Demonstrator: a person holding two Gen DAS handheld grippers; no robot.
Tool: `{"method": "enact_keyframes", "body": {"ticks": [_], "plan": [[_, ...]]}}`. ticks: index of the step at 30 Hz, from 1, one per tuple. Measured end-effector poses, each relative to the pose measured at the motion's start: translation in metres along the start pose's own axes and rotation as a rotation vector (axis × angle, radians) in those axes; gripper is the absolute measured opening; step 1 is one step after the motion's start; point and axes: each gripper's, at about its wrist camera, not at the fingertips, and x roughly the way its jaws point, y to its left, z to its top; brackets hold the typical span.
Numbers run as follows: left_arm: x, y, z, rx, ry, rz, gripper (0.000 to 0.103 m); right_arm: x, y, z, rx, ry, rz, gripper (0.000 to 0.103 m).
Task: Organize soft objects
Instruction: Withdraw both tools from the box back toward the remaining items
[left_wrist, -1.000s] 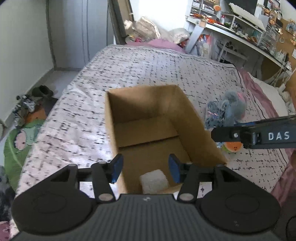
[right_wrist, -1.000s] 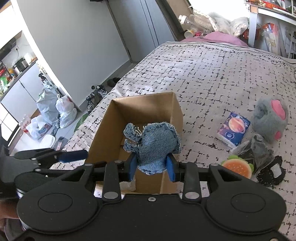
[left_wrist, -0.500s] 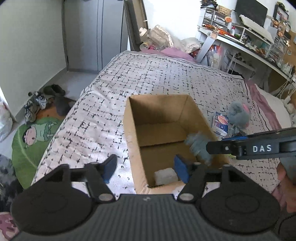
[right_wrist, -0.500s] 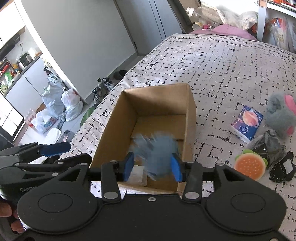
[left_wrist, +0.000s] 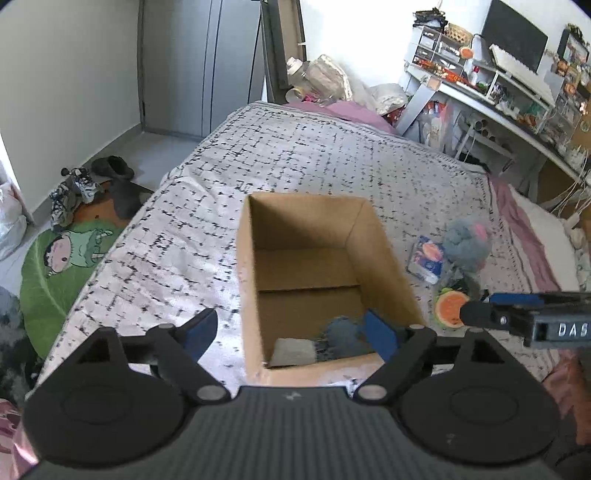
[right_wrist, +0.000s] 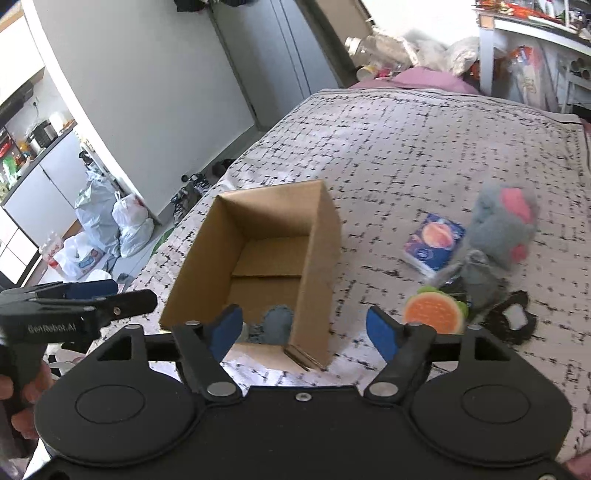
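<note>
An open cardboard box (left_wrist: 384, 258) (right_wrist: 317, 258) stands on the bed. A blue denim soft toy (left_wrist: 341, 334) (right_wrist: 275, 325) lies inside at the near end, beside a white soft block (left_wrist: 293, 352). My left gripper (left_wrist: 291, 332) is open and empty over the box's near left corner. My right gripper (right_wrist: 304, 326) is open and empty above the box's near right edge. Right of the box lie a grey-pink plush (right_wrist: 502, 225), a tissue pack (right_wrist: 434, 245), a burger toy (right_wrist: 434, 314) and a grey pouch (right_wrist: 480, 280).
The patterned bedspread (left_wrist: 332, 158) stretches beyond the box. A black flat piece (right_wrist: 515, 319) lies by the burger toy. Shoes and a green mat (left_wrist: 62, 258) are on the floor to the left. Shelves and a desk (left_wrist: 498, 85) stand at the far right.
My right gripper opened and the denim toy dropped into the box. Both grippers pulled back and up; the left gripper opened wider.
</note>
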Motion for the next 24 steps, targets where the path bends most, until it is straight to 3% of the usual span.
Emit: {"method": "enact_keyframes", "body": {"ticks": [9, 24], "plan": [[-0.006, -0.038, 0.005, 0.050, -0.026, -0.036, 0.102, -0.026, -0.036, -0.012, 0.045, -0.055, -0.031, 0.084], [0.017, -0.103, 0.019, 0.133, 0.003, -0.105, 0.103, -0.048, -0.107, -0.027, 0.164, -0.104, -0.092, 0.083]]}}
